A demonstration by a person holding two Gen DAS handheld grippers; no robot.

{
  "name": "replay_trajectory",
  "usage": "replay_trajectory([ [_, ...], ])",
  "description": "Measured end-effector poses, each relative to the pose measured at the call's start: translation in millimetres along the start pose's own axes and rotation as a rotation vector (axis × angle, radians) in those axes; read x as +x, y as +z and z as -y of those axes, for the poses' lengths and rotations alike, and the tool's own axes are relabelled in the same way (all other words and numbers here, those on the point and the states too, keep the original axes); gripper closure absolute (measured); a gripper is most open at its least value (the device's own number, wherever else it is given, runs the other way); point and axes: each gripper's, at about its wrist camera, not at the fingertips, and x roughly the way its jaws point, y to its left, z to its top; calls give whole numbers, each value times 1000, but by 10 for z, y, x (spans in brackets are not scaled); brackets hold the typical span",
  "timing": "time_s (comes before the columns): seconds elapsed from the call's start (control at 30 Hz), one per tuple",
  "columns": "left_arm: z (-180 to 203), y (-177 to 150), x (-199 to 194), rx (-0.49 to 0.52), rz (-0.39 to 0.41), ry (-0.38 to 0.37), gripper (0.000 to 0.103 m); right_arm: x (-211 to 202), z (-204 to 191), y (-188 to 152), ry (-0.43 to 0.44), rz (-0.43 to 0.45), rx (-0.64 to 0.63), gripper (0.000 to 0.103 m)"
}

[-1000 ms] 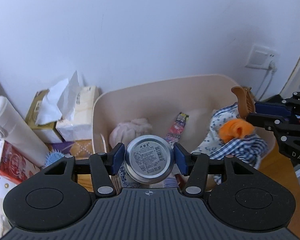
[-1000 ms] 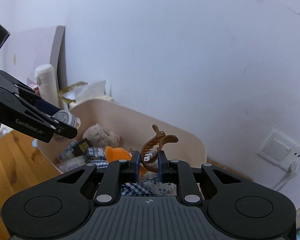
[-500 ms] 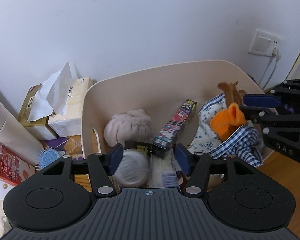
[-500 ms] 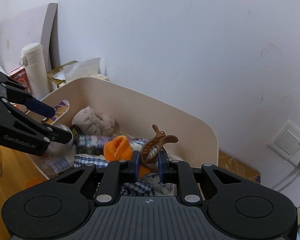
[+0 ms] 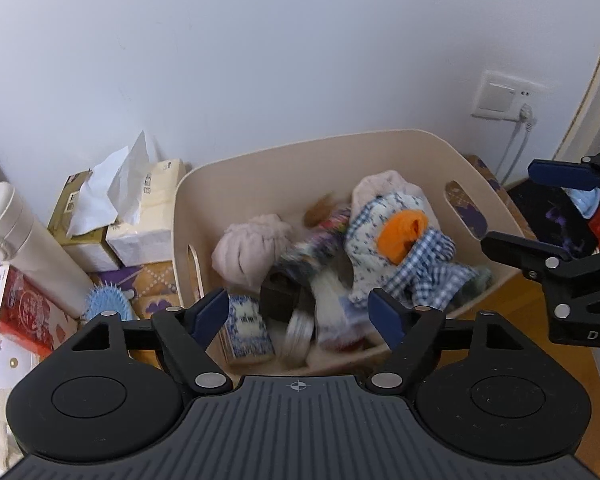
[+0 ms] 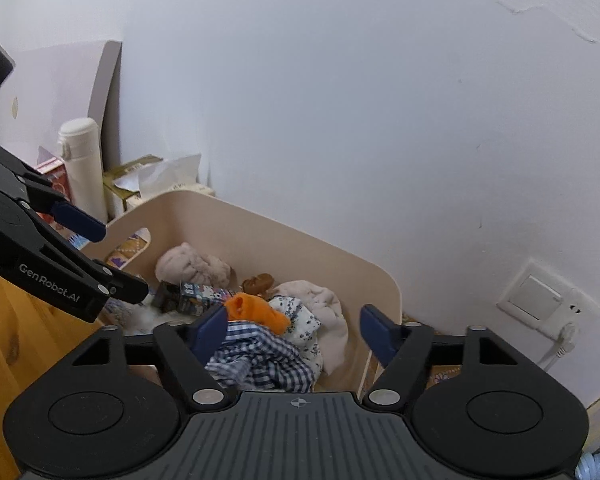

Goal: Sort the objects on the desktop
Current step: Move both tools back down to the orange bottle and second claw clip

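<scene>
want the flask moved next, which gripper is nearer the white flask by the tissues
Left. The left gripper hangs over the tub's flask-side end; the right gripper is over the far end from the white flask.

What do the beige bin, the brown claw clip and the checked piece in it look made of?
Beige bin: likely moulded plastic, matt; smooth one-piece walls, rounded corners, cut-out handle.
Brown claw clip: probably glossy hard plastic; it shows a sheen, but it is small and partly hidden.
Checked piece: woven fabric, blue-and-white gingham, matt; it lies in soft folds.
</scene>
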Motion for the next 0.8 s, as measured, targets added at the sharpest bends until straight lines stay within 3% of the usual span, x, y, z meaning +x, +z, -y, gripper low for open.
replay_trajectory([
  [0.17,8,-145,-46,24,-12,-8,23,-197,-65,-102,0,14,20,12],
  [0.47,108,-386,-95,46,-62,-39,22,-308,-187,-417,29,-43,48,10],
  [0.8,191,-582,115,-5,-138,-50,22,-35,-576,-856,141,-176,36,10],
])
